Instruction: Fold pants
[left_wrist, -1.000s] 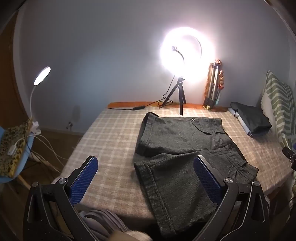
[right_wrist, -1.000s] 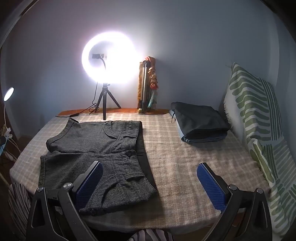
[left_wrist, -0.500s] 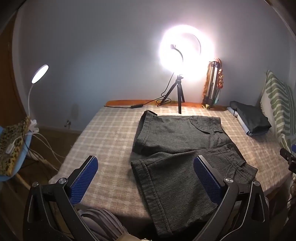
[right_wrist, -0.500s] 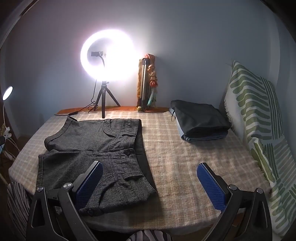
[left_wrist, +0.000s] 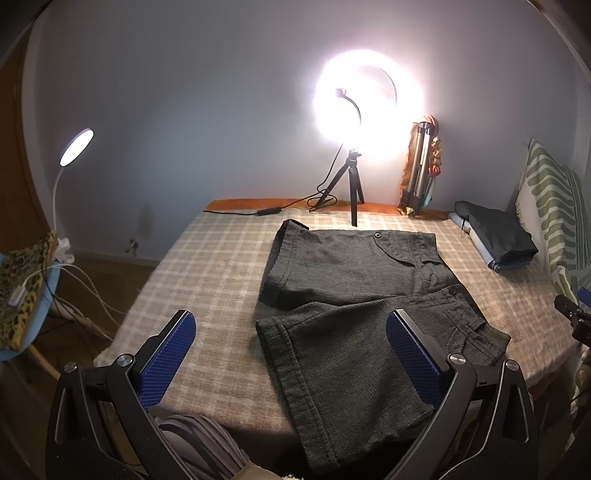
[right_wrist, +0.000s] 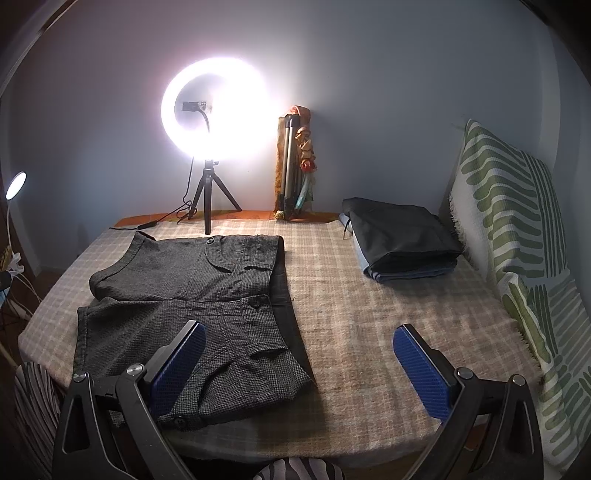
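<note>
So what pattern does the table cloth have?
The cloth has a beige and white check, clearest in the right wrist view.

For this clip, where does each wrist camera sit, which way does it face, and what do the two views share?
Left wrist: on the left gripper, held open at the table's near edge, facing the wall across the grey shorts; a striped sleeve shows below.
Right wrist: on the right gripper, also open, further right, facing the same wall over bare checked cloth.
Shared: the shorts, ring light, folded dark clothes, green-patterned pillow.
</note>
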